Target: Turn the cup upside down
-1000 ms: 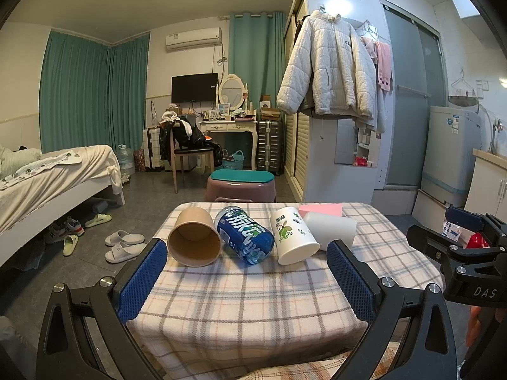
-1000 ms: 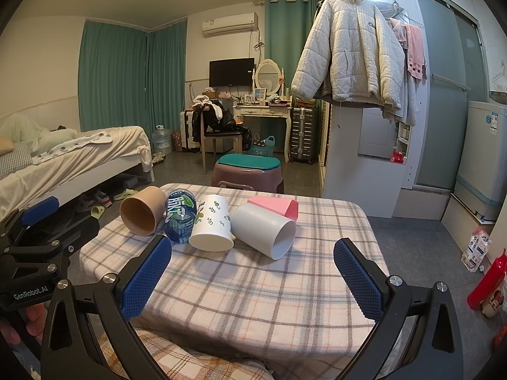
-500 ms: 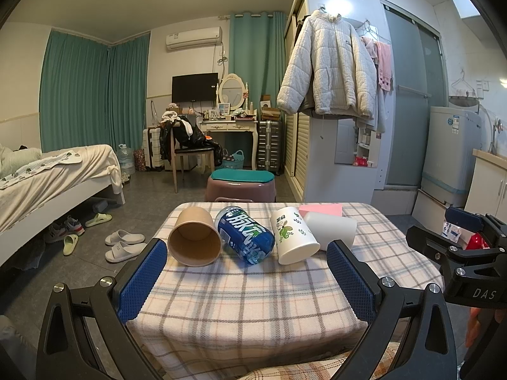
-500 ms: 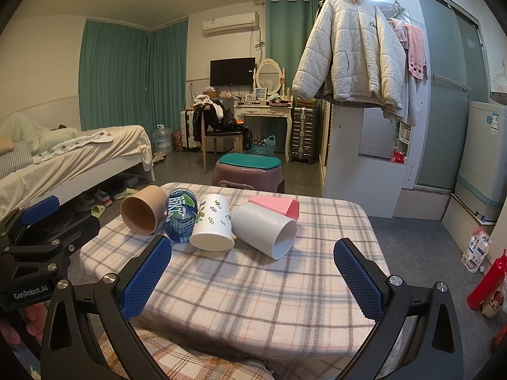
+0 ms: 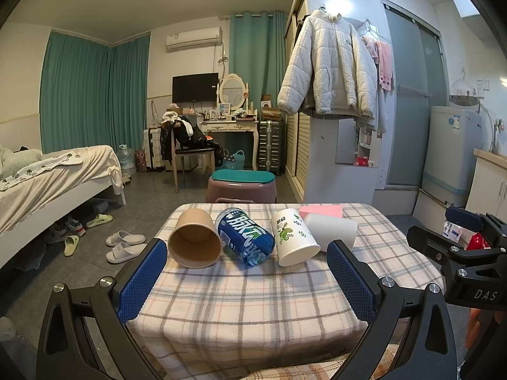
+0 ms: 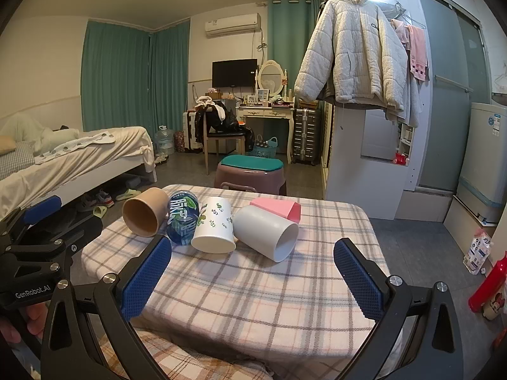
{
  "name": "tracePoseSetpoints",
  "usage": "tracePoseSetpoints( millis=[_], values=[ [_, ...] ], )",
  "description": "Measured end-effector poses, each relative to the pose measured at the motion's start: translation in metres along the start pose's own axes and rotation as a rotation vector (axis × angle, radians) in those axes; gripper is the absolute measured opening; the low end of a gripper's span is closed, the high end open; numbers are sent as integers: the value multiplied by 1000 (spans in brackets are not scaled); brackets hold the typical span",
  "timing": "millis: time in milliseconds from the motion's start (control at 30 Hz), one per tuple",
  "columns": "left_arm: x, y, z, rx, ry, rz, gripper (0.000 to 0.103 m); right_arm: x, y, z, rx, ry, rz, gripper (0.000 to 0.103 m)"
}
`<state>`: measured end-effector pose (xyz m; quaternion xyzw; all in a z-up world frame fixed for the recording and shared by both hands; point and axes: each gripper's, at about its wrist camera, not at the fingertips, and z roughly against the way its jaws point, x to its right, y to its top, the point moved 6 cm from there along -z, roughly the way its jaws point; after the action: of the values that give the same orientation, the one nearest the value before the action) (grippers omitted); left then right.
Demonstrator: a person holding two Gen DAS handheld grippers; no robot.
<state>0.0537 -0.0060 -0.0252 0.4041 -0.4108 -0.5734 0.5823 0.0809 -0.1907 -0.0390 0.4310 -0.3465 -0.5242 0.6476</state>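
Note:
Several cups lie on their sides in a row on the checked tablecloth (image 5: 247,291): a brown paper cup (image 5: 195,237) (image 6: 145,211), a blue printed cup (image 5: 245,236) (image 6: 183,220), a white cup with a leaf print (image 5: 293,237) (image 6: 214,228), a plain white cup (image 5: 331,231) (image 6: 266,232) and a pink cup (image 5: 320,211) (image 6: 277,209). Their mouths face me. My left gripper (image 5: 247,281) is open and empty, short of the row. My right gripper (image 6: 252,277) is open and empty, also short of it.
A purple stool with a green seat (image 5: 242,183) stands behind the table. A bed (image 5: 47,177) is at the left, a wardrobe with a hanging white jacket (image 5: 329,66) at the right. Slippers (image 5: 122,243) lie on the floor. A red bottle (image 6: 488,281) stands at the right.

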Motion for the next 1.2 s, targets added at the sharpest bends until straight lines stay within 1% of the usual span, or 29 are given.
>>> tracePoseSetpoints(
  millis=[300,333,433,533,667,833,1000,1067,1200],
  values=[
    [5,-1,-6,-8,6,-8,103,1,4,1,-2,9,-5,103],
    [6,-9,-18,-12,10,-11,103,2,4,-5,-4,14,-5,103],
    [11,-10,-28,-25,23,-15,103,8,8,-12,-14,31,-7,103],
    [15,4,-40,-42,35,-13,103,19,14,-22,-30,61,-9,103],
    [21,9,-58,-75,55,-6,103,41,28,-44,-71,97,13,103],
    [28,15,-88,-118,74,0,103,63,42,-91,-163,112,109,103],
    [26,15,-121,-167,111,10,103,80,50,-157,-291,197,186,103],
    [23,14,-135,-188,130,22,103,81,49,-186,-341,240,208,103],
    [19,14,-159,-216,159,37,103,80,47,-236,-435,293,241,103]
  ],
)
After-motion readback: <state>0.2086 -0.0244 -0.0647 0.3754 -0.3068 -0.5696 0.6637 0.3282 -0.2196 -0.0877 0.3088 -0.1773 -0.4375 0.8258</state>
